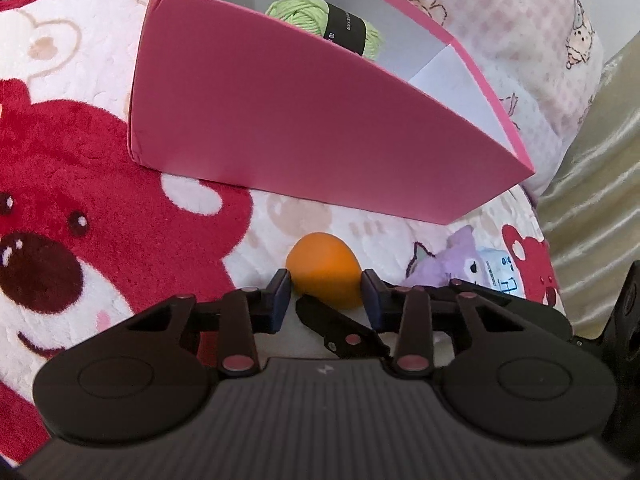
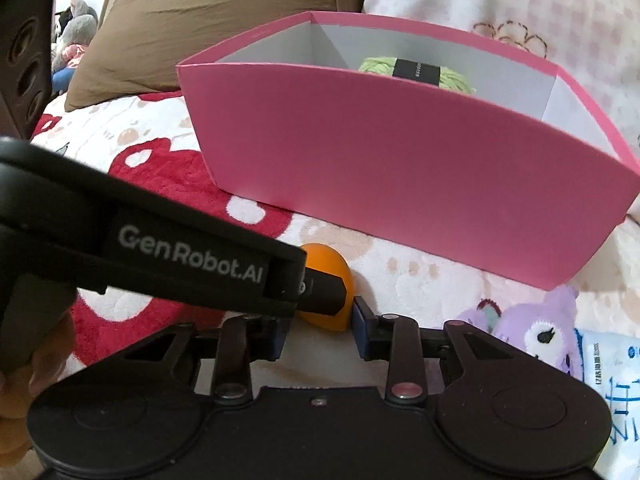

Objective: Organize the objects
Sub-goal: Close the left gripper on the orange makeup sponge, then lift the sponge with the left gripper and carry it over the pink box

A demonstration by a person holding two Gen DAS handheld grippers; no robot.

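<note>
Over on the bed, left cam first: left gripper (image 1: 324, 292) has its fingers set narrow w/ the orange ball (image 1: 324, 268) between them, both blue pads look pressed on its sides, so it's holding it. Ball sits on the bear blanket (image 1: 100, 208), just in front of the pink box (image 1: 300, 120), not touching it afaict. Green yarn (image 1: 304, 12) w/ a black band is inside the box. Purple plush (image 1: 460, 256) and a white packet (image 1: 500, 272) lie off to the right of the ball. A black finger from the other gripper pokes in just under the ball.

Right cam: right gripper (image 2: 320, 328) also narrow, ball partly between its fingers. The right-side pad looks to be against the ball, but the other side is hidden behind the left gripper's arm crossing in, so can't tell if it's rly gripping. Brown pillow (image 2: 180, 20) is behind the box, at the back left.
</note>
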